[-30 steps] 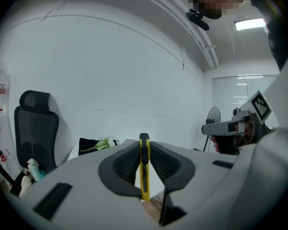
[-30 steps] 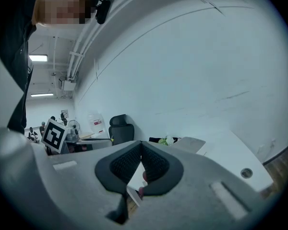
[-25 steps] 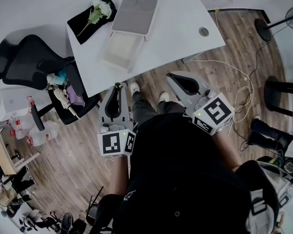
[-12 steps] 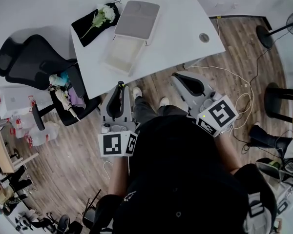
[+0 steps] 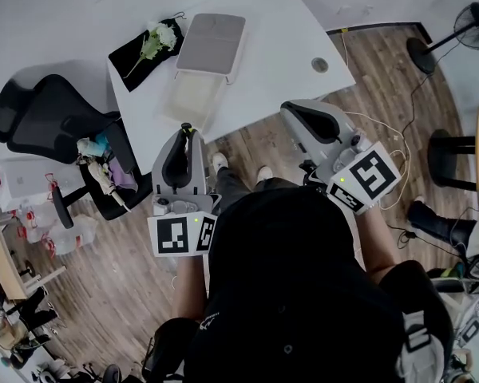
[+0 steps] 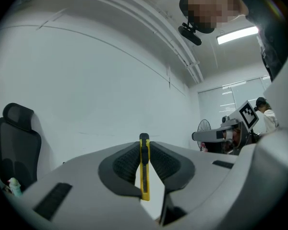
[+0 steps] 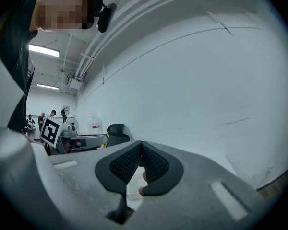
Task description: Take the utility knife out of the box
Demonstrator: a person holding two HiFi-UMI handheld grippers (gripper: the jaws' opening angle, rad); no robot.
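A yellow utility knife [image 6: 144,166] stands upright, pinched between the dark pads of my left gripper [image 6: 144,143]. In the head view that left gripper [image 5: 185,128] is held in front of the person's body, just short of the white table's [image 5: 287,22] near edge, with the knife's tip [image 5: 188,131] showing at its end. The open translucent box [image 5: 193,98] sits on the table beyond it, and its grey lid [image 5: 211,45] lies behind it. My right gripper [image 5: 290,107] is raised at the right, over the floor. In the right gripper view, that right gripper [image 7: 141,145] has its pads together with nothing between them.
A black cloth with white flowers [image 5: 148,45] lies at the table's left corner. A black office chair [image 5: 48,122] holding some items stands left of the table. A fan [image 5: 471,26] and loose cables [image 5: 383,134] are on the wooden floor at the right.
Both grippers have risen and come nearer the table's edge in the head view. The left one still holds the knife; the right one stays closed and empty.
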